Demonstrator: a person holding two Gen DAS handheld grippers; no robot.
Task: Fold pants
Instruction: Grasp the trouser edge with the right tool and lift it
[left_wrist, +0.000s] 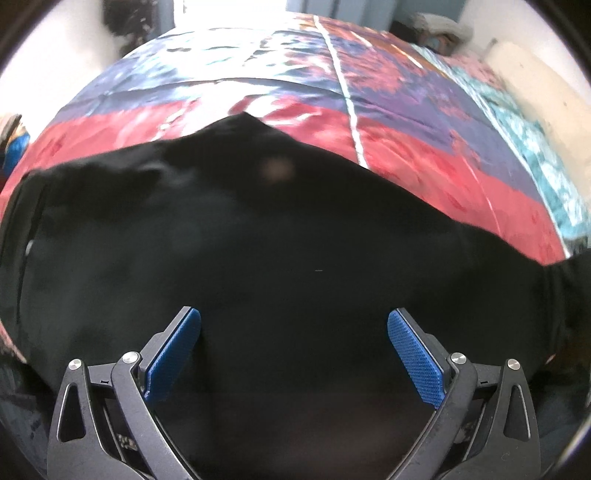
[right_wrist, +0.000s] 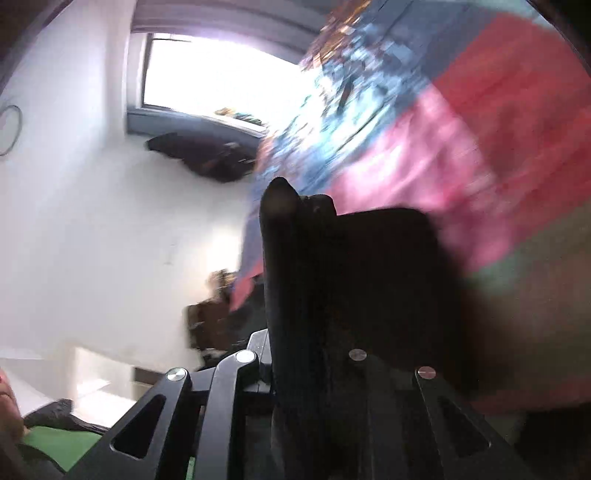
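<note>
Black pants (left_wrist: 229, 229) lie spread across the near part of a bed with a colourful red, blue and teal cover (left_wrist: 406, 122). My left gripper (left_wrist: 293, 321) hovers over the pants, open and empty, its blue pads (left_wrist: 173, 354) wide apart. In the right wrist view my right gripper (right_wrist: 306, 332) is shut on a thick fold of the black pants (right_wrist: 351, 266), which hides the fingertips and stands up in front of the camera. The view is tilted and blurred.
A bright window (right_wrist: 221, 81) and a white wall (right_wrist: 74, 221) show left of the bed. A dark cloth pile (right_wrist: 207, 155) lies below the window. A pillow or bundle (left_wrist: 436, 26) sits at the bed's far end.
</note>
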